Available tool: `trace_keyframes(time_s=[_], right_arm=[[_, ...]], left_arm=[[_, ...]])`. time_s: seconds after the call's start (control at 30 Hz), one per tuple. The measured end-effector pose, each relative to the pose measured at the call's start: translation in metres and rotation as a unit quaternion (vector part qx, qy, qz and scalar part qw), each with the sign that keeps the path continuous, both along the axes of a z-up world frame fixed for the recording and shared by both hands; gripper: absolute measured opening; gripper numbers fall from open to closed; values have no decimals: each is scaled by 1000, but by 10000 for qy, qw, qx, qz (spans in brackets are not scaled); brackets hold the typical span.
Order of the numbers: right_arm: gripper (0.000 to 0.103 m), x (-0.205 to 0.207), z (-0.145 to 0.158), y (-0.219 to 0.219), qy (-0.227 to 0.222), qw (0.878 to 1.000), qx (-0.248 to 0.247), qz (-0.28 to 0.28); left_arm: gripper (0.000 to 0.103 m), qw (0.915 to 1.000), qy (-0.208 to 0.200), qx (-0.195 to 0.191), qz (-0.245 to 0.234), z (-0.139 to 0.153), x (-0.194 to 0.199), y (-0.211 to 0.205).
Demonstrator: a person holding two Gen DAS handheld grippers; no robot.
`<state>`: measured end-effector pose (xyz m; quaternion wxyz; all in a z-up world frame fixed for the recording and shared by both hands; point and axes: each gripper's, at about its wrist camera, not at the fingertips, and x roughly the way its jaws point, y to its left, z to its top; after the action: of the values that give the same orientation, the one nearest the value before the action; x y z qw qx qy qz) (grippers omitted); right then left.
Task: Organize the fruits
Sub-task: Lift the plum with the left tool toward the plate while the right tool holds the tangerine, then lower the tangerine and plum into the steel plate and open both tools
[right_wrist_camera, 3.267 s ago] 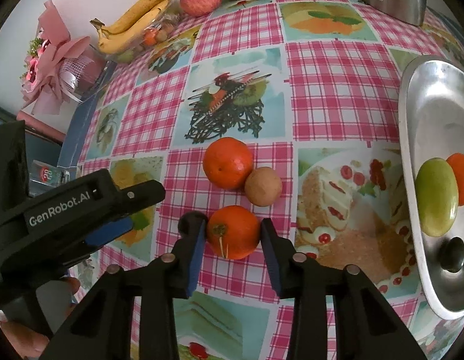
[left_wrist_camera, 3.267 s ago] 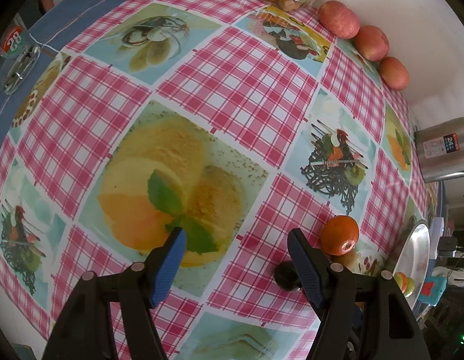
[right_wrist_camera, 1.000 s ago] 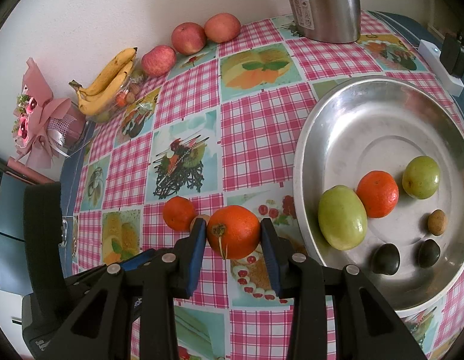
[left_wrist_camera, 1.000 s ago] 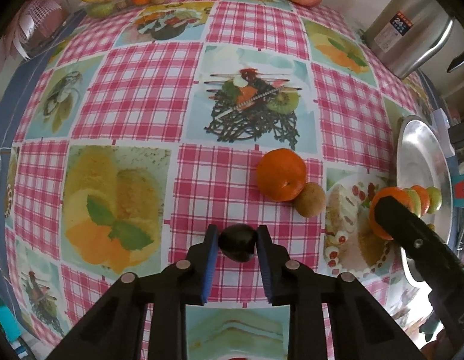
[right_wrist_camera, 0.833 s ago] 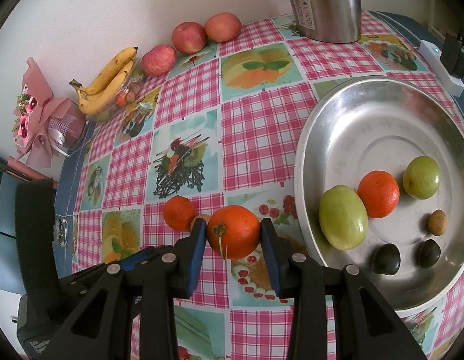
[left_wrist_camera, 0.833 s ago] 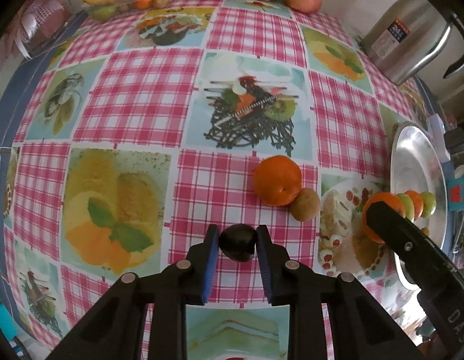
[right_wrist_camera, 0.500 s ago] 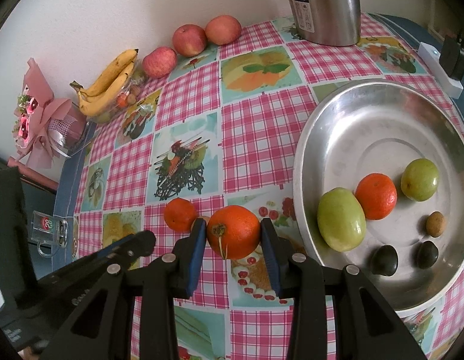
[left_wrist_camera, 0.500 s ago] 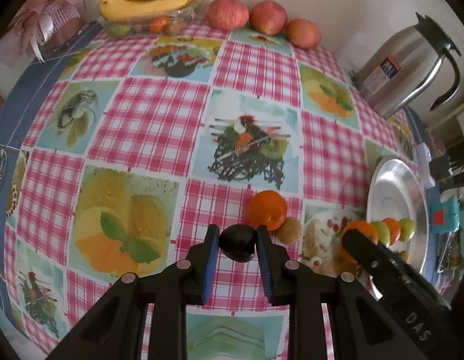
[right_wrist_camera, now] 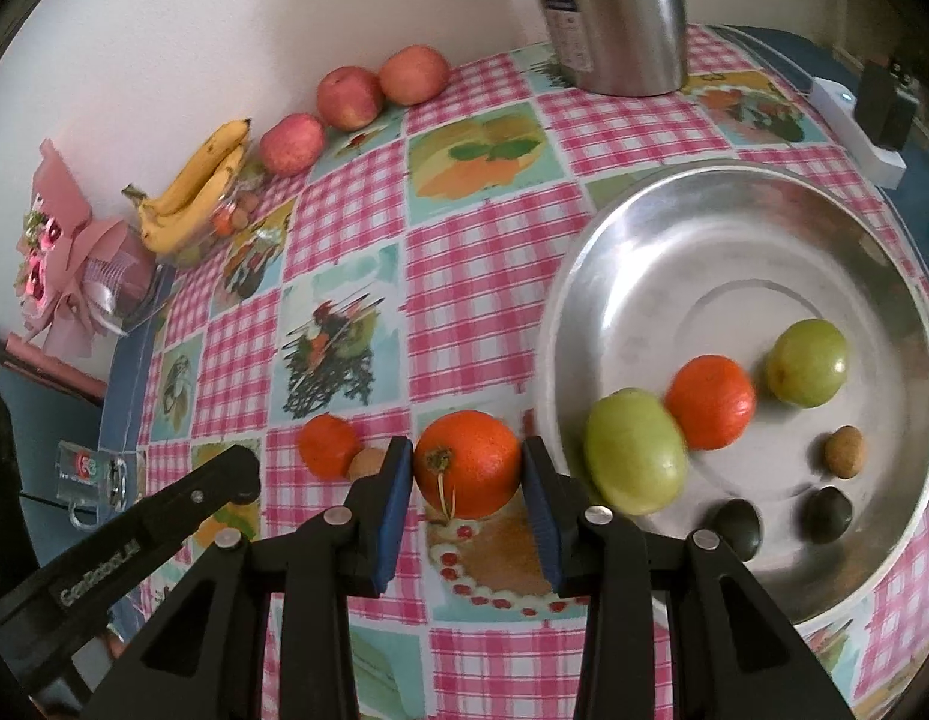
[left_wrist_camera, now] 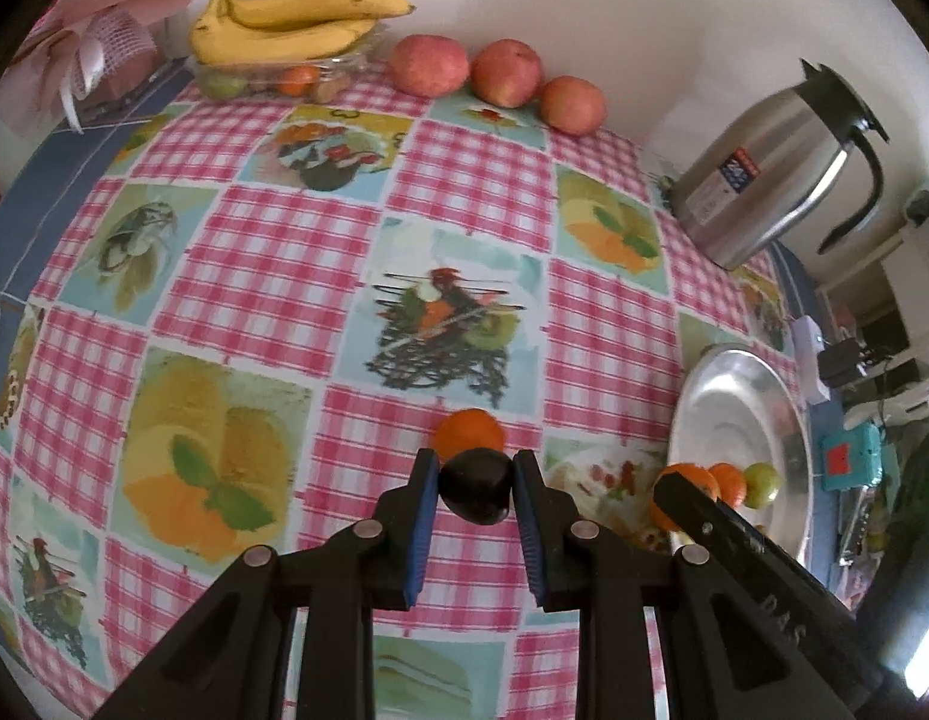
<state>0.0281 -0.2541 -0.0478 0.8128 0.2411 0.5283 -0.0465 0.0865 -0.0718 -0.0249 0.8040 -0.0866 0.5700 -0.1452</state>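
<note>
My left gripper (left_wrist_camera: 473, 489) is shut on a small dark plum (left_wrist_camera: 475, 493), held above the checked tablecloth. My right gripper (right_wrist_camera: 467, 471) is shut on an orange (right_wrist_camera: 467, 462), hovering just left of the round steel tray (right_wrist_camera: 734, 222). In the tray lie two green fruits (right_wrist_camera: 635, 459), an orange (right_wrist_camera: 710, 402), a small brown fruit (right_wrist_camera: 844, 451) and two dark plums (right_wrist_camera: 737, 528). On the cloth another orange (right_wrist_camera: 327, 445) rests against a small brown fruit (right_wrist_camera: 366, 463); the same orange (left_wrist_camera: 467, 431) shows just beyond the left fingertips.
Three apples (left_wrist_camera: 503, 72) line the wall, beside bananas on a clear box (left_wrist_camera: 284, 24). A steel thermos jug (left_wrist_camera: 770, 171) stands at the back right, a pink bouquet (right_wrist_camera: 68, 240) at the far left. A white power strip (right_wrist_camera: 854, 120) lies beyond the tray.
My left gripper has risen with the plum and tilted up, so the wall, bananas and jug have come into view. My right gripper with the orange has stayed almost still.
</note>
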Motion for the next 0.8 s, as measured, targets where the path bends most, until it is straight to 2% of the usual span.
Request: trace_keyframes(time_s=[0.17,0.27,0.3,0.6,0.8], right_arm=[[38,-8,2,-30,-10,9990,-107,-425],[38,-14,2,-46,-72,9979,36,-637],[38,-16,3,-50,-29,9974,-106,-705],[38,-25,12,-71,-229,9946,-35,-1016],[38,-25,9,-88,-267,9916,-170,-1255]], left_arm=[[27,9997,-49,-55,-234,3,-7,-20],[27,9992,-60,-120,-368,5,-11,-32],[27,9991,-61,-143,-402,5,-12,-35],[27,9978,-197,-218,-596,9,-17,-52],[27,9961,-425,-236,-730,11,-16,-68]])
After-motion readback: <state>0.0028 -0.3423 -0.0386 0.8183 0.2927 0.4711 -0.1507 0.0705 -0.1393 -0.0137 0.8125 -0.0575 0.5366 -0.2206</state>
